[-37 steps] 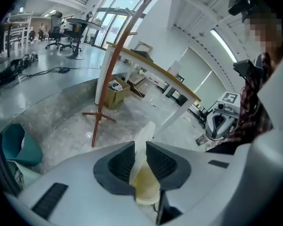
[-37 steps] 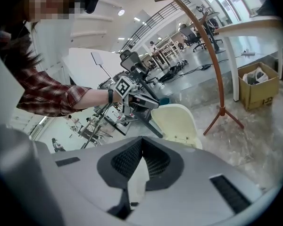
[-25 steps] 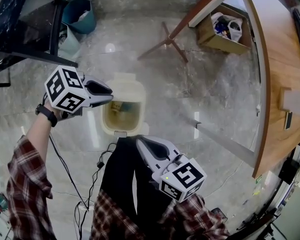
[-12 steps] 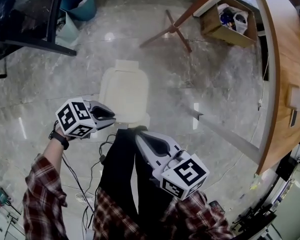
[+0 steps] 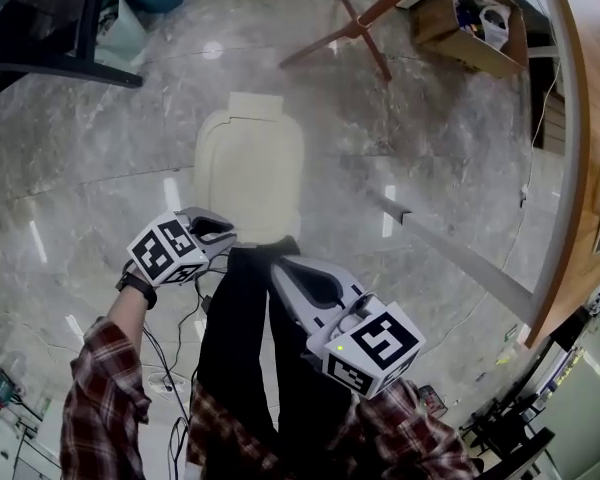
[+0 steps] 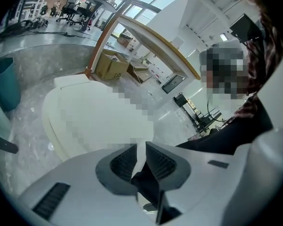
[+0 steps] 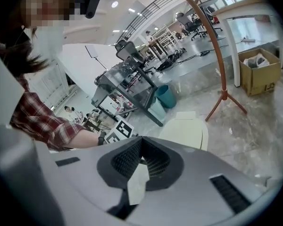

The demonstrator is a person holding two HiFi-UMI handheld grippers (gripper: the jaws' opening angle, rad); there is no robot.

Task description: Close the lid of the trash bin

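Cream plastic, smooth and faintly glossy, the bin lid [image 5: 250,168] lies flat over the bin in the upper centre of the head view, a rounded rectangle with a squared hinge tab at its far end; it looks already down. I judge it light, stiff and slippery. It is best pushed on its broad top or taken by the near rim, not pinched. The bin stands on grey polished marble floor [image 5: 430,168]. The left gripper [image 5: 223,233] hangs just beside the lid's lower-left edge, its ribbed dark fingers [image 6: 125,161] drawn almost together, only a slit between, holding nothing. The right gripper [image 5: 280,266] sits below the lid, lower centre, with fingers [image 7: 153,161] clenched tip to tip and empty.
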